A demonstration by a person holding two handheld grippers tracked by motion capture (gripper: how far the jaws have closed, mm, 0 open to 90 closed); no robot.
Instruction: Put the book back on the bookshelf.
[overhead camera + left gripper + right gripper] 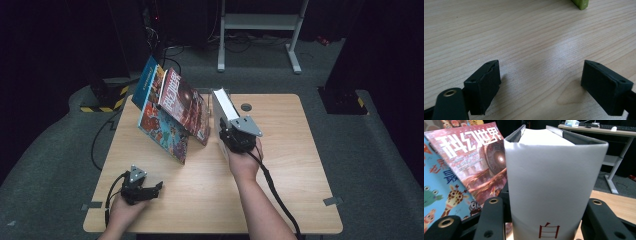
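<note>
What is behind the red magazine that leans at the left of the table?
Behind the red magazine leans a blue picture book, with a darker blue book behind that. Whatever props the stack from behind is covered by them.

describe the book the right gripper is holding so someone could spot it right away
On the wooden table, look right of the leaning colourful magazines. The thick white book stands upright, gripped by the right gripper; it alone has a plain white cover, with one red character on its spine.
</note>
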